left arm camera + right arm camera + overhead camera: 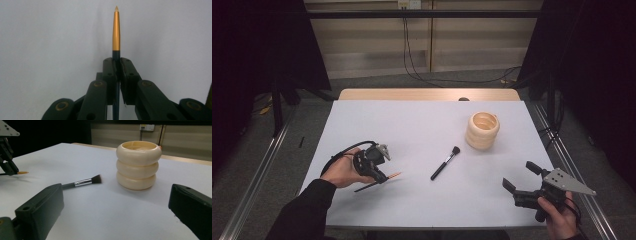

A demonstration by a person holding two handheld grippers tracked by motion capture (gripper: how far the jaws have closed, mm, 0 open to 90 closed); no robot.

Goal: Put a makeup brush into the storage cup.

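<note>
a pale grey table [412, 125] stands on grey floor before a beige wall with dangling cables; on it one cream ringed pot [482, 130], one makeup brush [445, 163]; the left gripper [379, 175] clamps one gold-tipped brush [116, 30] low at the table's left, the right gripper [518, 176] gapes empty

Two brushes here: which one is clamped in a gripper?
The thin gold-tipped brush, pinched by the left gripper. The black makeup brush with dark bristles lies free mid-table.
</note>
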